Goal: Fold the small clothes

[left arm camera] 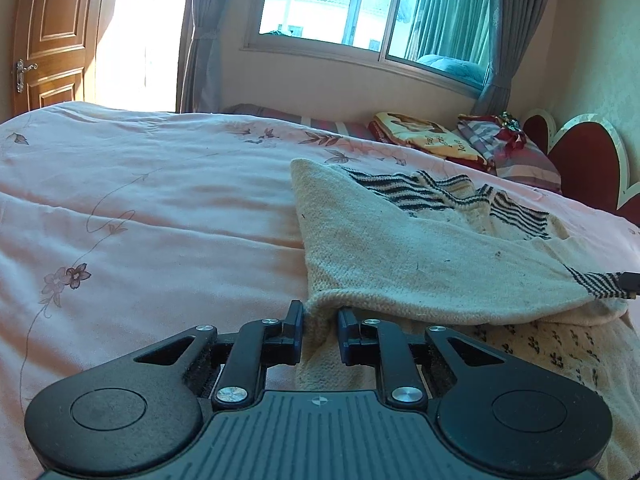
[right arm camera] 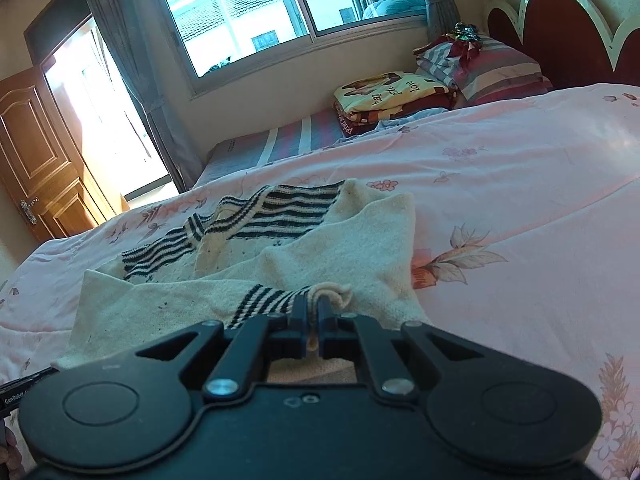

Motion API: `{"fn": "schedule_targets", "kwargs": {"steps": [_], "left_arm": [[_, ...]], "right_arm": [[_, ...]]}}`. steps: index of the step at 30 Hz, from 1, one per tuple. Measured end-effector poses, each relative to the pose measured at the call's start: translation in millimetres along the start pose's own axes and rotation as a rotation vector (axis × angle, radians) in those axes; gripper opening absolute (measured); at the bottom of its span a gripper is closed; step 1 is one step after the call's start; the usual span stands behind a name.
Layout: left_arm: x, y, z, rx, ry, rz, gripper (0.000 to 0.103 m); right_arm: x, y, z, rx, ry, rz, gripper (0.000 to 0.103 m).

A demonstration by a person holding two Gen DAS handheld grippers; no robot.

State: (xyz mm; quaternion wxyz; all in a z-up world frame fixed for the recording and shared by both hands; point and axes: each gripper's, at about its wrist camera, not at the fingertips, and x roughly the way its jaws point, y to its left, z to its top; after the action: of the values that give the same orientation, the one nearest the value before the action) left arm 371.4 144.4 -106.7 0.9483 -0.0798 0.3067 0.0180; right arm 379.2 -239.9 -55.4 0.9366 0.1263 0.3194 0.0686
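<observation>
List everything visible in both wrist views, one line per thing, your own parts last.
sweater: one, cream knit with black stripes, spread on the quilt, partly folded over itself.
quilt: one, pink with flower print, covering the bed.
folded blanket: one, yellow and red, by the wall under the window.
striped pillow: one, red and grey, at the headboard.
headboard: one, dark red with white scalloped edge.
window: one, with grey curtains.
door: one, brown wood, open.
left claw: black, fingers apart with a sweater fold between them.
right claw: black, closed on the sweater's striped edge.
</observation>
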Motion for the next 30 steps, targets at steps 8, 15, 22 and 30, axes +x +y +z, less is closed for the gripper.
{"fn": "schedule_targets", "kwargs": {"steps": [8,15,22,30], "left_arm": [[-16.7,6.8,-4.4,0.021,0.041,-0.014,0.036],[-35.5,1.6,20.6,-0.007,-0.081,-0.127,0.036],[13.4,-28.2,8.4,0.087,0.051,-0.09,0.036],[28.9,-33.9,63.9,0.07,-0.088,-0.085,0.066]], "right_arm": [[14.9,-11.5,-13.7,0.011,0.057,-0.031,0.007],[-1.7,1.5,-3.0,-0.051,-0.019,0.0,0.015],[23.7,9.6,-12.7,-0.114,0.079,-0.024,0.014],[25.5,-6.9,15.8,-0.075,-0.017,-0.053,0.019]]}}
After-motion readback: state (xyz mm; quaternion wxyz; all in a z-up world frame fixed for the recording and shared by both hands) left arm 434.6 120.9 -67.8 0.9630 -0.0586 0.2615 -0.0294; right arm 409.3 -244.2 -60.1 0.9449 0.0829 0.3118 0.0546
